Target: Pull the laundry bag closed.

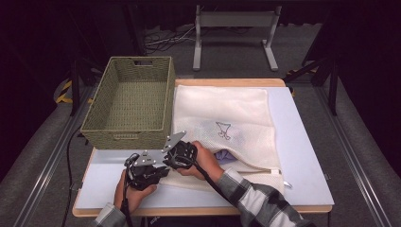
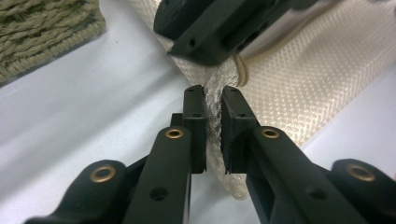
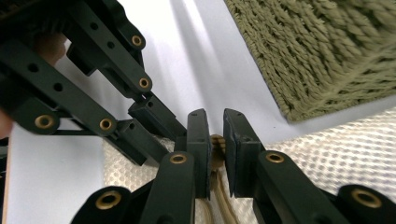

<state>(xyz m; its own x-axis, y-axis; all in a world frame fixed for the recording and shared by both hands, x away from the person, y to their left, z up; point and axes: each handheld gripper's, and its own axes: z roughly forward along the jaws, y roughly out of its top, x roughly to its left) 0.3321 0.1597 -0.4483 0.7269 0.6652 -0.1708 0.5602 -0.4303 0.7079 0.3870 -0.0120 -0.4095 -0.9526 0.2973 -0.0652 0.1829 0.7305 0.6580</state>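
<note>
Now L gripper point(image 2: 213, 100) & R gripper point(image 3: 215, 126) both pinch mesh bag point(image 1: 227, 113) corner.

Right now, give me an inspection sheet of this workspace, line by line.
Surface: pale table top, wooden edge.
Job's things: white mesh laundry bag lying flat, something bluish inside; tan cord at its near corner.
Clutter: empty woven basket left of the bag.
Grippers: left gripper shut on bunched mesh; right gripper shut on the cord.
Cables: black cable trailing from the right gripper.
Surroundings: dark floor, grey metal stand behind.
</note>
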